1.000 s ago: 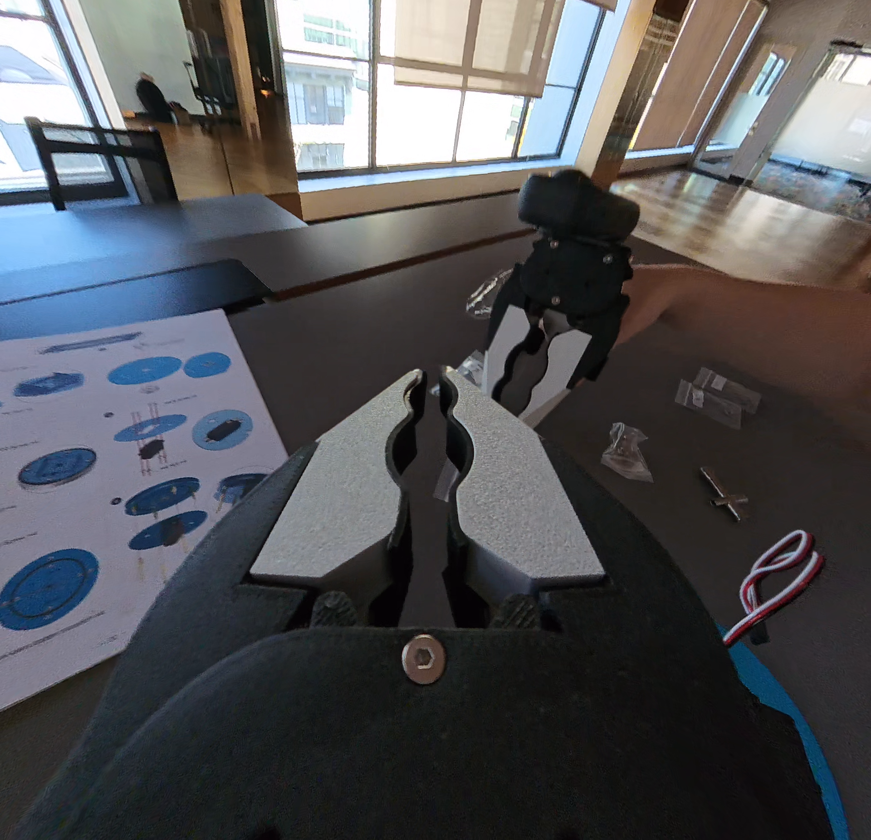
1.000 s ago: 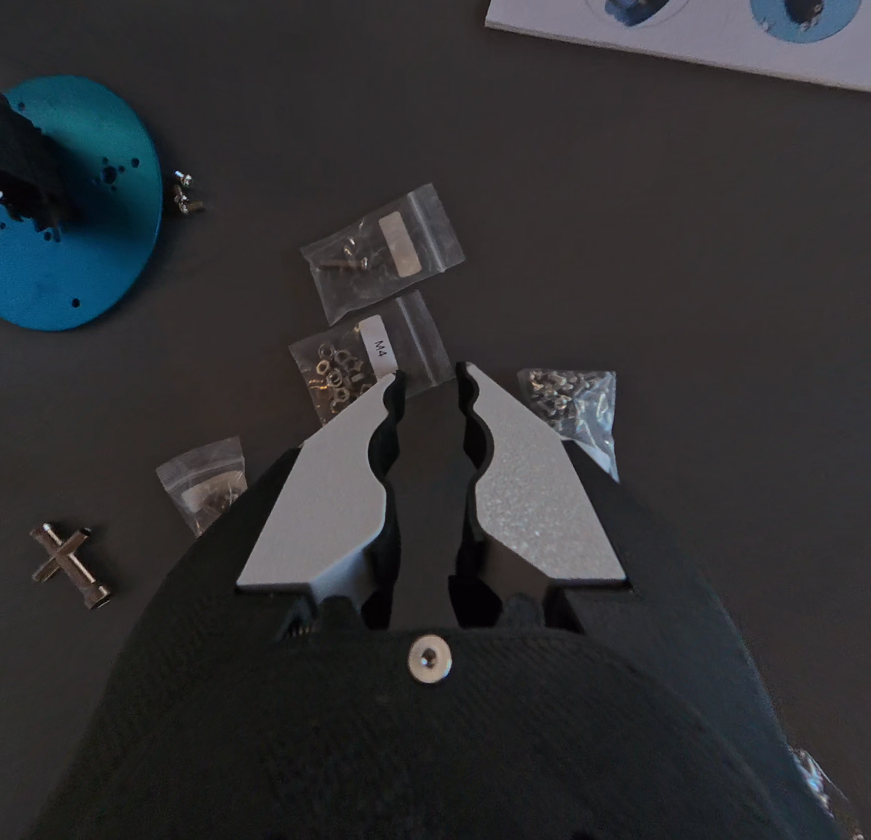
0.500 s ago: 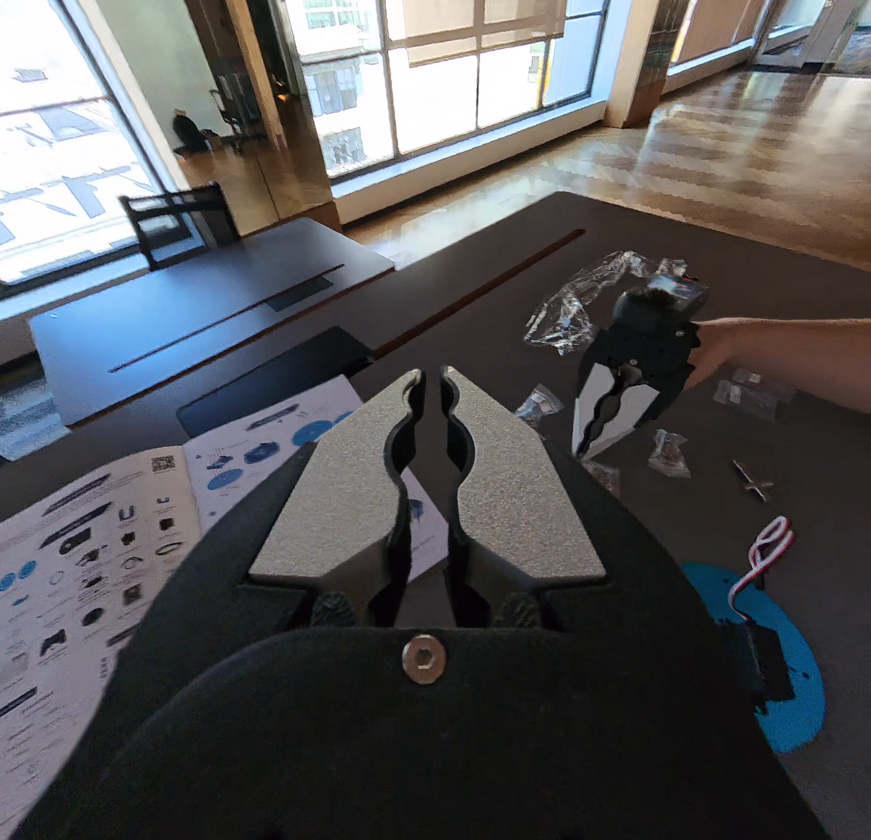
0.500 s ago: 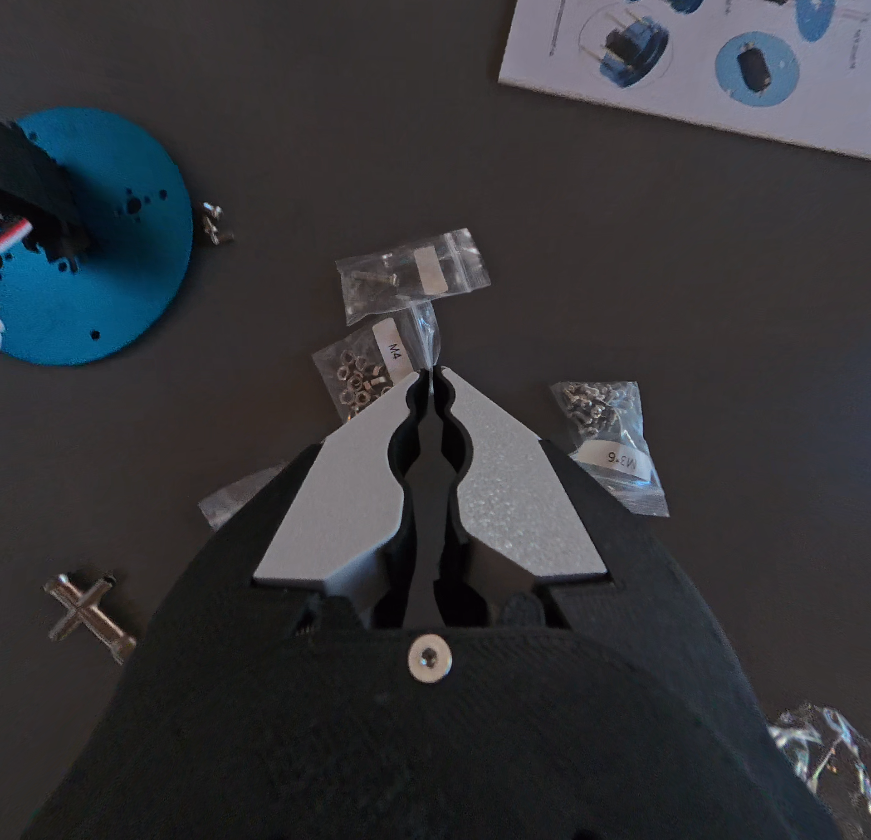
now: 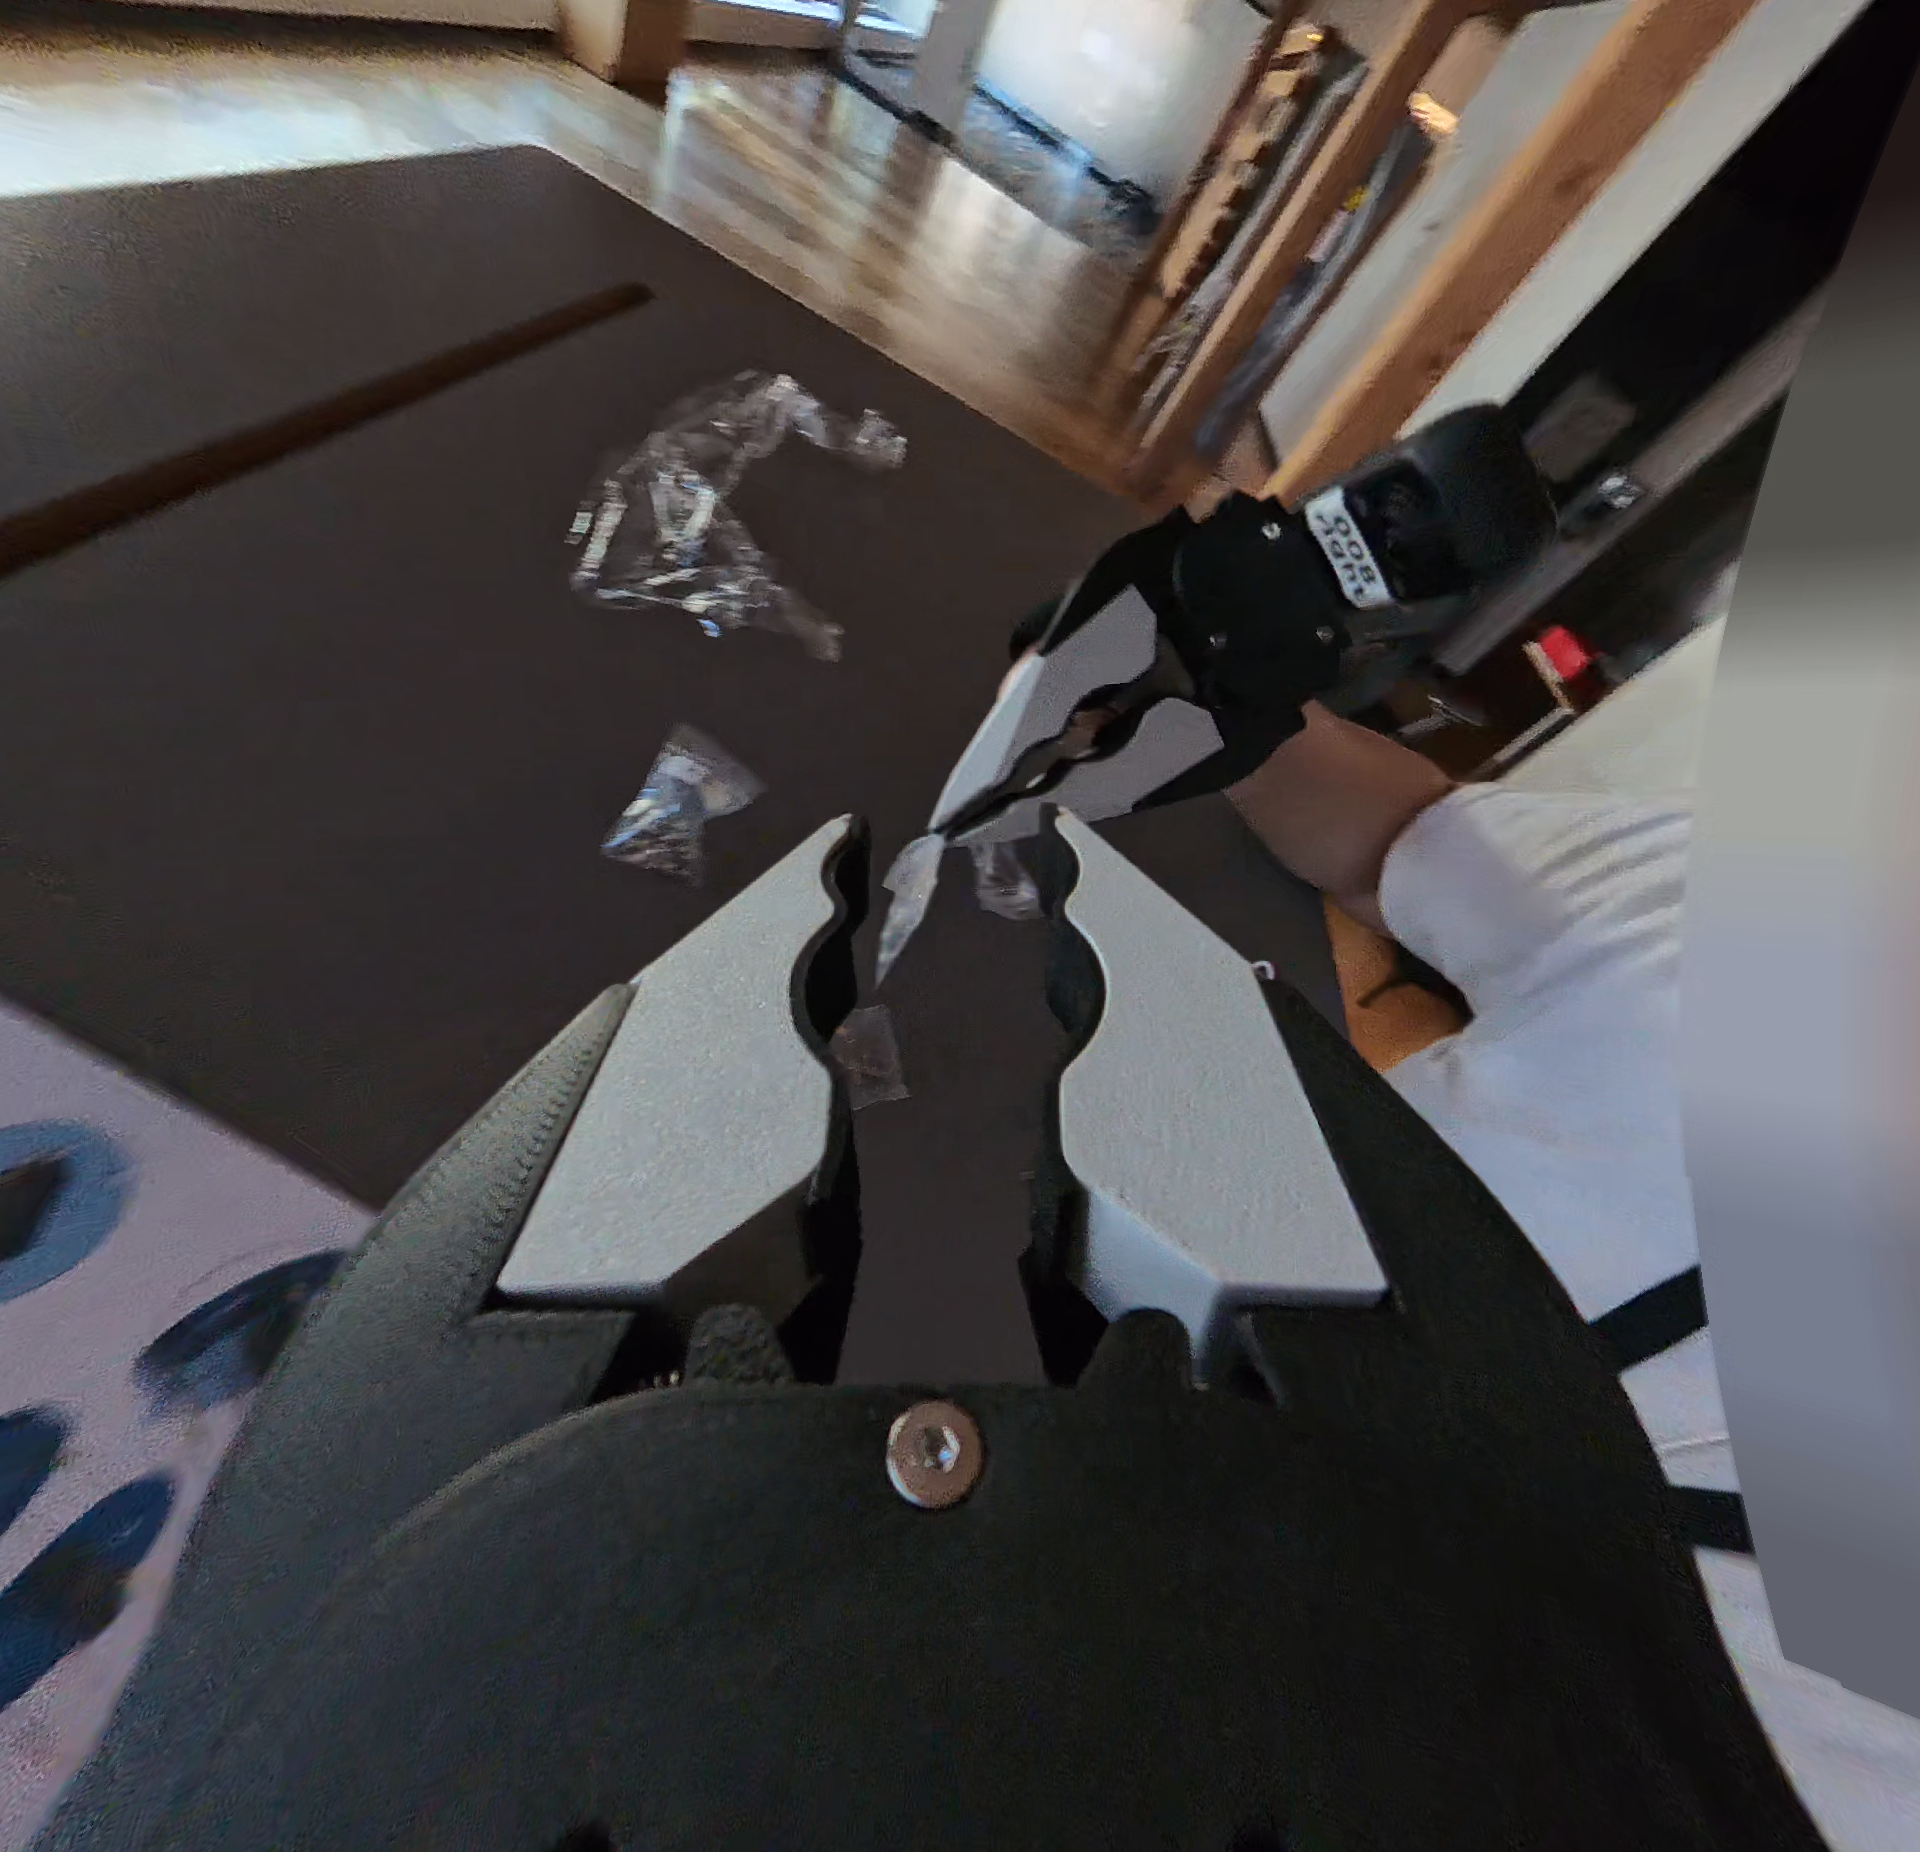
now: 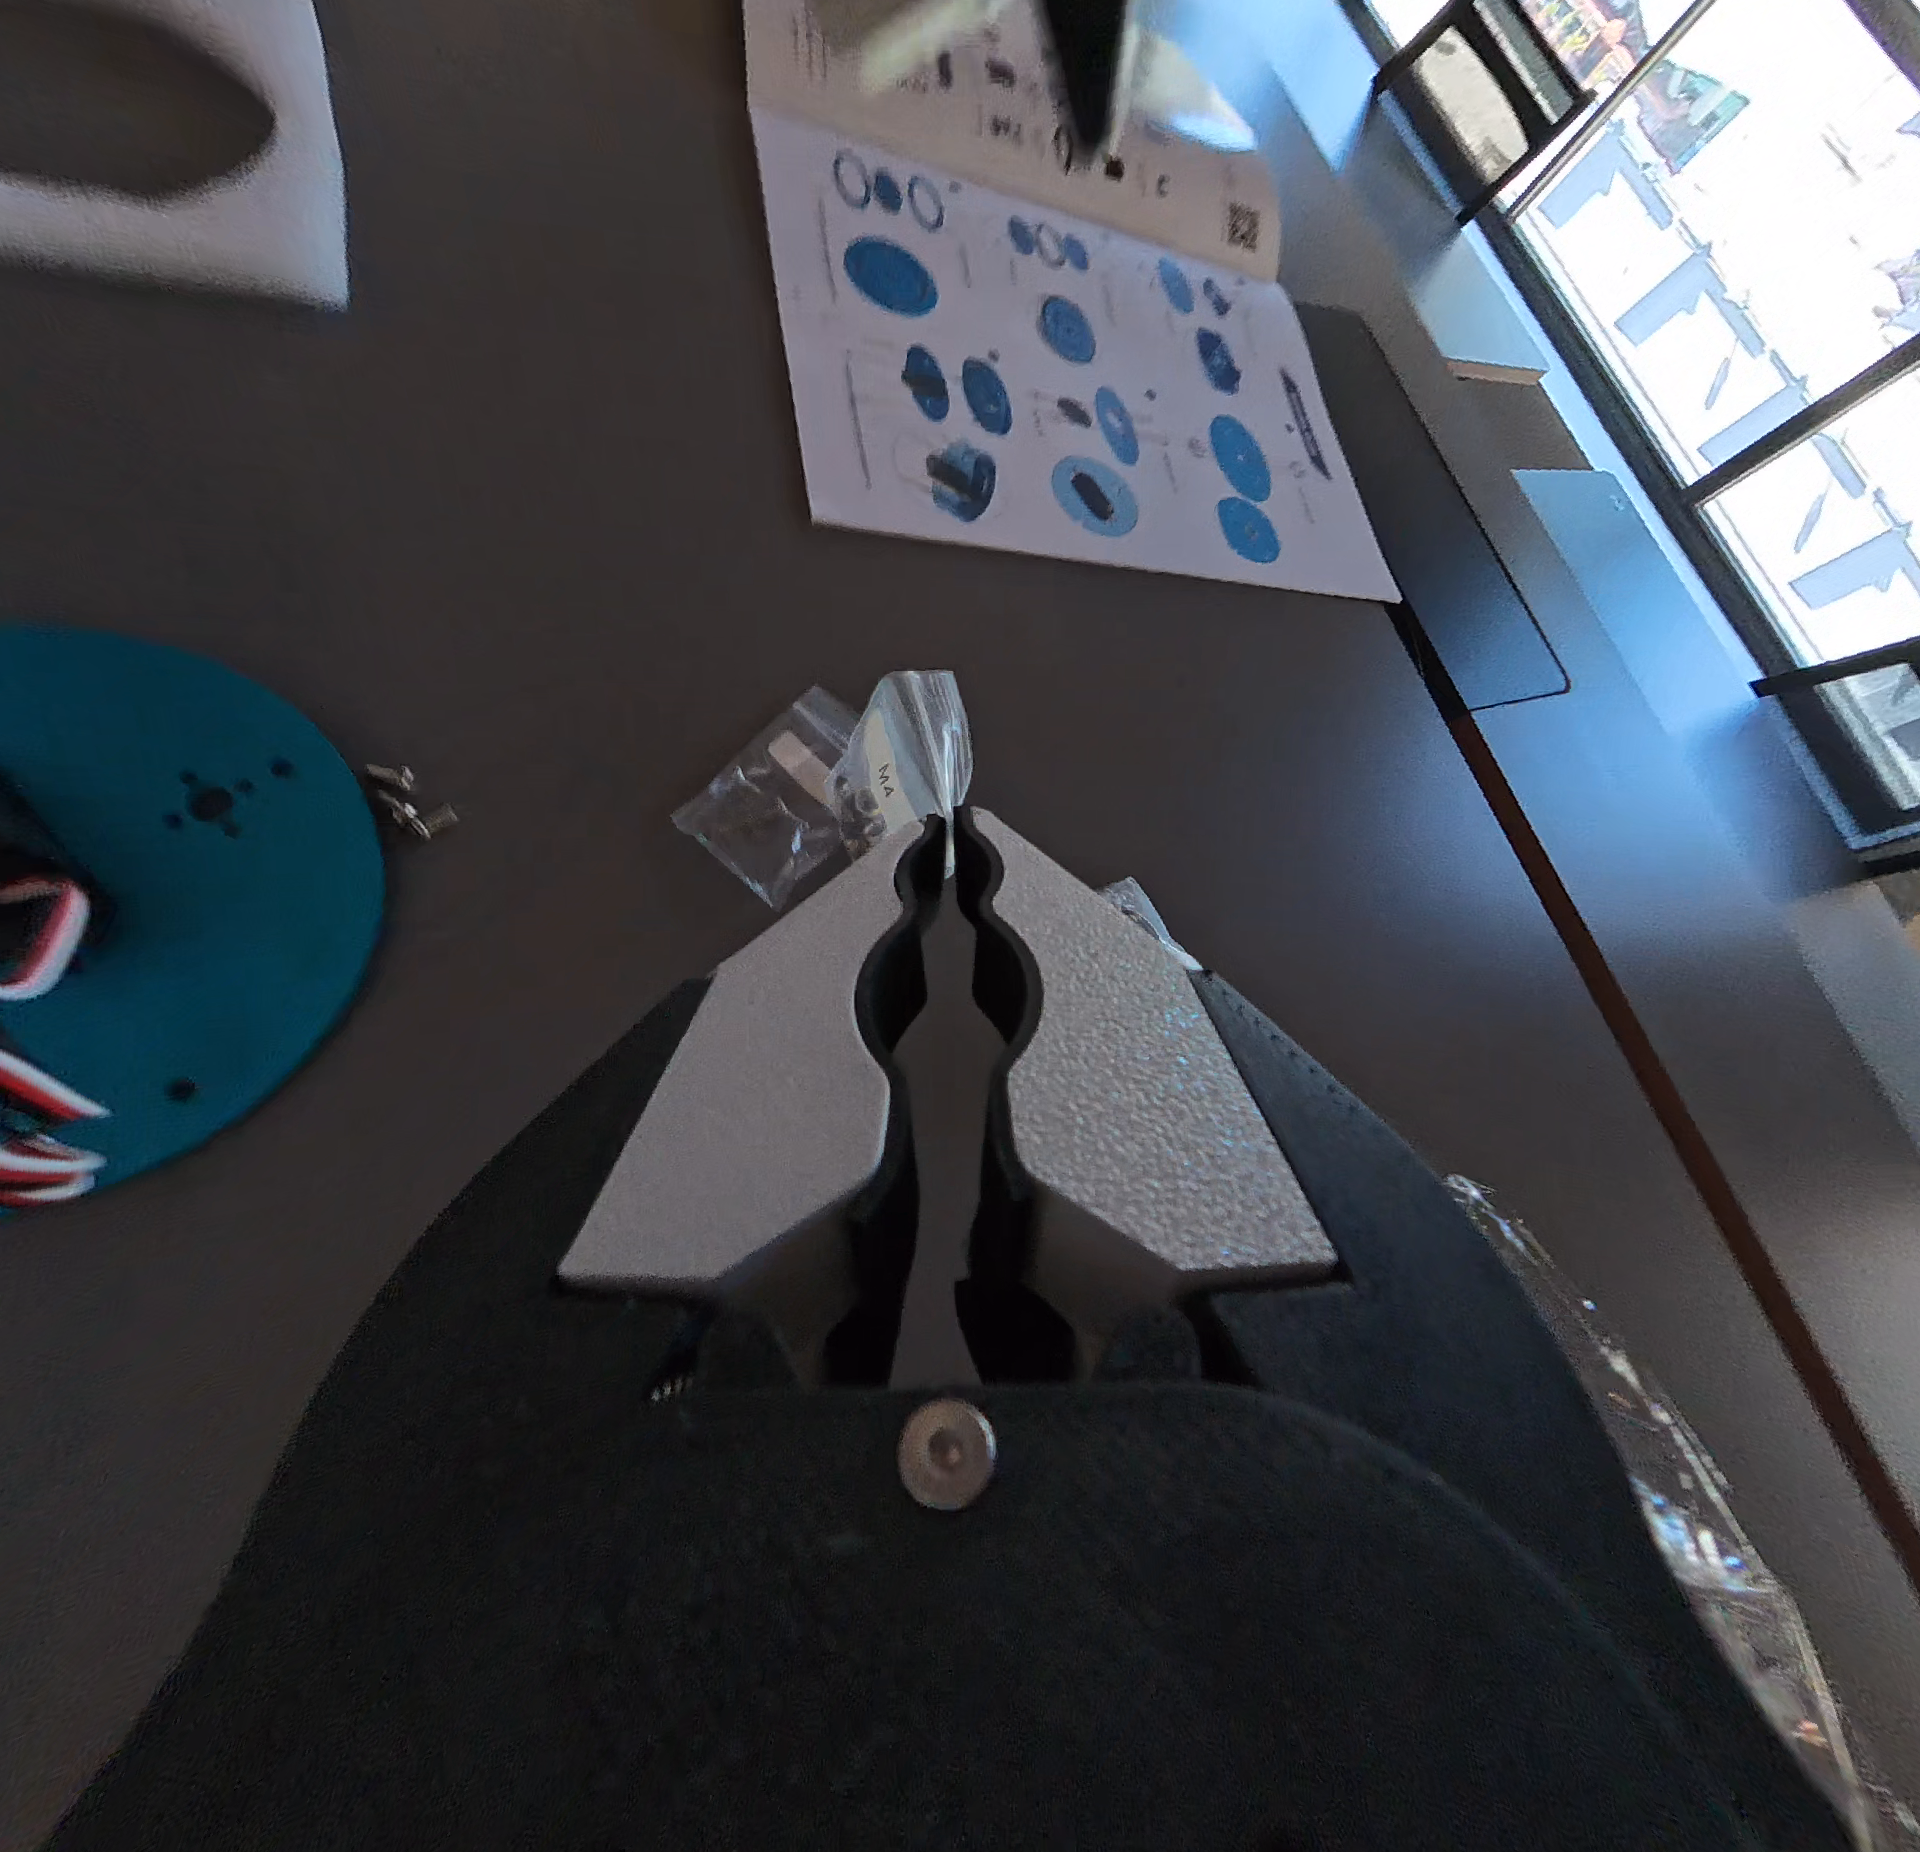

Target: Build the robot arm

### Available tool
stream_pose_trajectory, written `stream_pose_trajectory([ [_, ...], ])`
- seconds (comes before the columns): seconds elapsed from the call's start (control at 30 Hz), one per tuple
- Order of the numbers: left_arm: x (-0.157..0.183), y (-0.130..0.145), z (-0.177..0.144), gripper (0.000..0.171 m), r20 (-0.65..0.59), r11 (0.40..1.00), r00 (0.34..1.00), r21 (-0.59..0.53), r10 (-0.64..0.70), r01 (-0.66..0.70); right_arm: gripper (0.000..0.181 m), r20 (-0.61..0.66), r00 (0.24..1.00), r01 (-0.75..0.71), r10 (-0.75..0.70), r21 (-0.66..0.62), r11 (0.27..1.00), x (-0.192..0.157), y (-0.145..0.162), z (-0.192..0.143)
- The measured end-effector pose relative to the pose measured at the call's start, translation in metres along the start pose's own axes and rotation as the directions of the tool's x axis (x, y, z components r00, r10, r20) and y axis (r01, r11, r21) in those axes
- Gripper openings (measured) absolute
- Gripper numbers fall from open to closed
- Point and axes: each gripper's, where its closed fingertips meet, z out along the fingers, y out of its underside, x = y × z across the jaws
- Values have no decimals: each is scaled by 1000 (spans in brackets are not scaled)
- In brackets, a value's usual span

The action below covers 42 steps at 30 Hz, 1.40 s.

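Note:
My right gripper (image 6: 951, 831) is shut on the top edge of a small clear bag of nuts (image 6: 914, 753) and holds it lifted off the dark table (image 6: 540, 472). In the left wrist view the right gripper (image 5: 961, 810) comes in from the right, and the bag (image 5: 906, 893) hangs from its tips. My left gripper (image 5: 956, 846) is open, its fingers on either side of the hanging bag without touching it. The left gripper also shows blurred at the top of the right wrist view (image 6: 997, 46).
A second small bag (image 6: 764, 815) lies below the held one. A blue disc (image 6: 197, 898) with red and white wires (image 6: 42, 1127), loose screws (image 6: 410, 810), an instruction sheet (image 6: 1070, 379), white foam (image 6: 177, 140) and crumpled plastic (image 5: 717, 524) lie around. A white sleeve (image 5: 1538, 929) is at the right. One gripper's finger ends stand about 11 cm off the other's.
My right gripper closed on the bag's edge and lifted it. My left gripper opened and swung right, so the bag now hangs between its fingers.

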Motion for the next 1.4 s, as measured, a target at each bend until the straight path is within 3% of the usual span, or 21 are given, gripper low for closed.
stream_pose_trajectory([
  [0.07, 5, 17, 24, 42, -39, 997, 999, -72, 20, -23, 0, 7, 999, -47, 47, 59, 997, -1, -12, -8],
  [0.17, 2, 46, 48, 52, 2, 973, 990, -187, 139, -136, 0, 54, 991, -126, 119, 175, 976, -4, -26, -16],
  [0.23, 3, 51, 58, 43, 17, 969, 984, -179, 177, -171, 0, 91, 983, -178, 161, 225, 958, -5, -28, -17],
  [0.33, 6, 55, 64, 7, -4, 973, 988, -174, 154, -152, 0, 98, 979, -199, 180, 235, 951, -2, -22, -16],
  [0.37, 8, 56, 65, 2, -18, 975, 990, -173, 139, -140, 0, 101, 979, -196, 176, 242, 950, -1, -20, -15],
  [0.5, 2, 67, 65, 0, 9, 951, 982, -253, 189, -180, 19, 186, 966, -230, 178, 314, 921, -3, -21, -20],
  [0.63, 5, 74, 69, 0, 25, 910, 953, -306, 302, -281, 21, 279, 938, -299, 203, 364, 882, -4, -26, -26],
  [0.73, 2, 83, 71, 0, 56, 861, 923, -385, 382, -333, 17, 282, 953, -207, 110, 343, 916, -16, -21, -25],
  [0.83, 6, 81, 75, 0, 60, 859, 917, -378, 395, -345, 16, 249, 968, -109, 35, 288, 952, -23, -9, -18],
  [1.4, 11, 85, 80, 0, 52, 855, 920, -393, 387, -338, 12, 139, 990, -8, -36, 307, 952, -20, -11, -17],
])
